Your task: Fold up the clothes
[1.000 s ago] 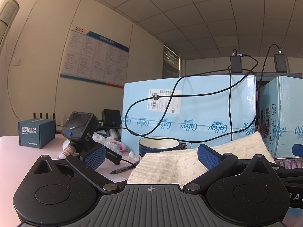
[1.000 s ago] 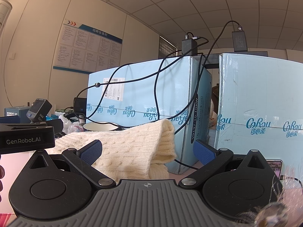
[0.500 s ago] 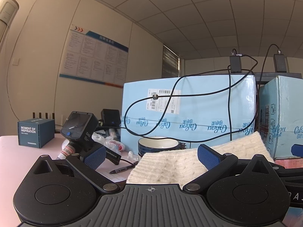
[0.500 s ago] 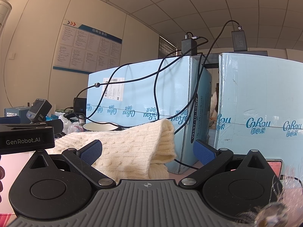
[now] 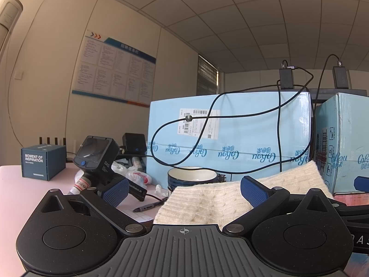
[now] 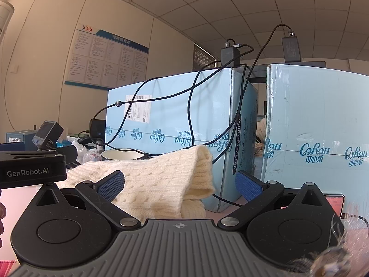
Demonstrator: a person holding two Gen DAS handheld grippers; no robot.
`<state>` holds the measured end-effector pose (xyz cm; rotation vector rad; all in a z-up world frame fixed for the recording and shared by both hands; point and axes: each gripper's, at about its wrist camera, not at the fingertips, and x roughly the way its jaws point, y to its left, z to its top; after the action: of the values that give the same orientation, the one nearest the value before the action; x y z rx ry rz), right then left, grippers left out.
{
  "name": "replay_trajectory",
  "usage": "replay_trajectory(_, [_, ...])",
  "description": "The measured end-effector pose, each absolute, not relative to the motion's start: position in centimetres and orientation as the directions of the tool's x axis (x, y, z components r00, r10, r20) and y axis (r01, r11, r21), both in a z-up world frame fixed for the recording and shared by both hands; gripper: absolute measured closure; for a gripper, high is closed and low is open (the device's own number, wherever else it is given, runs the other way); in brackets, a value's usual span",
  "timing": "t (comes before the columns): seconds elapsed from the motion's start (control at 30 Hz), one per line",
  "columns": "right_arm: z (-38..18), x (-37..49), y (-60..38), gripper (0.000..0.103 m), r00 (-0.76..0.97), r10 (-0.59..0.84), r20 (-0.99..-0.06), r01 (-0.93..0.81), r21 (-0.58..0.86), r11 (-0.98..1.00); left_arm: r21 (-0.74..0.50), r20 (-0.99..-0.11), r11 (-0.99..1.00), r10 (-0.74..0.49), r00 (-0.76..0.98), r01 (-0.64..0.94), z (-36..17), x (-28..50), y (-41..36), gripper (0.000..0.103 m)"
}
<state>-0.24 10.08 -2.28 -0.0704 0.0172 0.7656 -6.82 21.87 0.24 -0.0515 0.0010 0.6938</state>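
Practically nothing is changed in the left wrist view. The left gripper is held low and level over the pink table, its blue-padded fingers spread wide, and nothing is gripped between them. The cream knitted sweater is seen lying on the table just ahead, its near ribbed edge reaching into the gap between the fingers, though contact with the pads cannot be told. A dark bowl is seen just behind the sweater, a pen beside it, and a large blue box further back. Compared with the frames of a second ago and half a second ago, the same framing is kept and no shift of the cloth is noted.

Likewise, in the right wrist view the right gripper is shown with its fingers wide apart and empty. A folded, raised part of the sweater is seen between and beyond them, its thick cuff-like end drooping towards the box. The left gripper's body is visible at the left edge. Against the earlier frames, no movement is detected.

From this stillness a pause is judged: no fold is under way, and a grasp of the sweater's edge is judged to be the step still to come.
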Motion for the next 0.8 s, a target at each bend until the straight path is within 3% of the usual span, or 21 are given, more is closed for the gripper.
replay_trajectory(0.8, [-2.24, -0.15, 10.11, 0.000, 0.721, 0.692, -0.041, -0.693, -0.056, 0.719, -0.052, -0.022, 0.763, 0.644, 0.765, -0.644, 0.17, -6.84, 21.97, 0.000])
